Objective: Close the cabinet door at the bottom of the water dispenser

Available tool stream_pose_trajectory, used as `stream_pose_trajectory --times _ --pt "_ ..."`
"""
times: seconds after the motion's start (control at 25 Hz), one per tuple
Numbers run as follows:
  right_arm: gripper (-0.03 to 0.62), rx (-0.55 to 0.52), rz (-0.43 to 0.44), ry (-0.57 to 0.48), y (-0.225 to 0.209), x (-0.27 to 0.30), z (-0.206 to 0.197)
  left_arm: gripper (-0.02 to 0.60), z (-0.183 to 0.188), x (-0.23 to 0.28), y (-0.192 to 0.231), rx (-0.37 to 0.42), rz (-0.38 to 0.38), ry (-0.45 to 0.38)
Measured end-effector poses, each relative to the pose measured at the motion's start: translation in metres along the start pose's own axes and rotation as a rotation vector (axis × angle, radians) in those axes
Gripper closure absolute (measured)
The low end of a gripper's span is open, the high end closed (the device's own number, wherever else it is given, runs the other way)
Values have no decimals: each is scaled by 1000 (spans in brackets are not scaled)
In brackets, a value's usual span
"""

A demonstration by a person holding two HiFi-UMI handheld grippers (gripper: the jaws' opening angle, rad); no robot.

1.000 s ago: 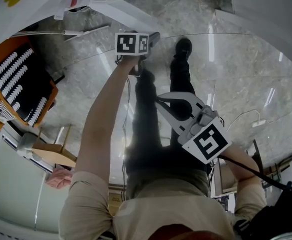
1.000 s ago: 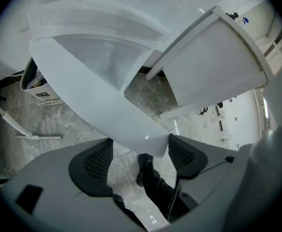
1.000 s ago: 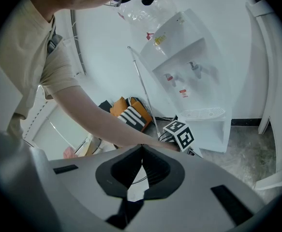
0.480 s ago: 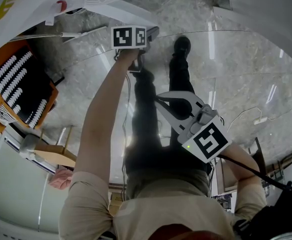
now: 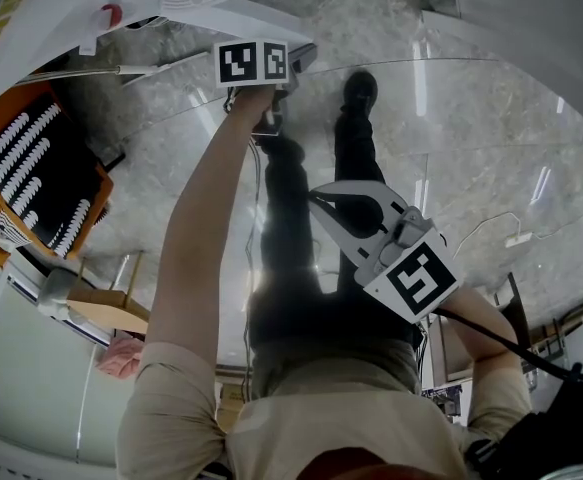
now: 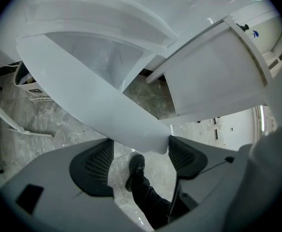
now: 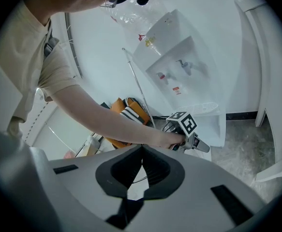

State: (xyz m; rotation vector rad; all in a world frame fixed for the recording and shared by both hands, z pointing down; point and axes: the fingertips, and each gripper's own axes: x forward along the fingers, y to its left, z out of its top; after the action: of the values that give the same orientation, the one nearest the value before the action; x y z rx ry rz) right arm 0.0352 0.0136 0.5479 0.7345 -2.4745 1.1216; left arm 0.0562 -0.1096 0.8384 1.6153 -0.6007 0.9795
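Reaching out toward the foot of the water dispenser (image 7: 177, 66), the left tool (image 6: 140, 151) holds its jaws spread. The near end of a white slab, judged to be the cabinet door (image 6: 97, 98), sits between their tips. The slab meets the pad (image 6: 186, 153) on the tool's right side. On the tool's left side it crosses just above the other pad's tip, and whether that one bears on it cannot be told. From the tool the door runs away forward and to the left, standing out from the cabinet, whose hollow (image 6: 99, 57) shows beyond it, so the door is not yet shut. Below the tool, a shoe (image 6: 136, 166) rests on the marbled floor (image 6: 49, 120).

The right tool (image 7: 141, 153) is pressed together with nothing between its jaws. It is held back near the person's body, well apart from the door, with the dispenser and the left tool far ahead of it. It appears to have no part in this step.

The step in hand looks like the engagement at the door's free end, with the swing itself not yet made. The next move calls for a steady sideways push that follows the door's arc toward the cabinet front. The contact should stay on the door's face, since the tool sits at its very end and could slip off. The push should carry through until the door lies flush.
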Motion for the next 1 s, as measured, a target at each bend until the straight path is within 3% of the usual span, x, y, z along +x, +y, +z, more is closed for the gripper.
stream_pose_trajectory --times 1.0 --pt "577 53 -37 -15 -30 -21 -7 261 46 16 -18 -109 -41 -68"
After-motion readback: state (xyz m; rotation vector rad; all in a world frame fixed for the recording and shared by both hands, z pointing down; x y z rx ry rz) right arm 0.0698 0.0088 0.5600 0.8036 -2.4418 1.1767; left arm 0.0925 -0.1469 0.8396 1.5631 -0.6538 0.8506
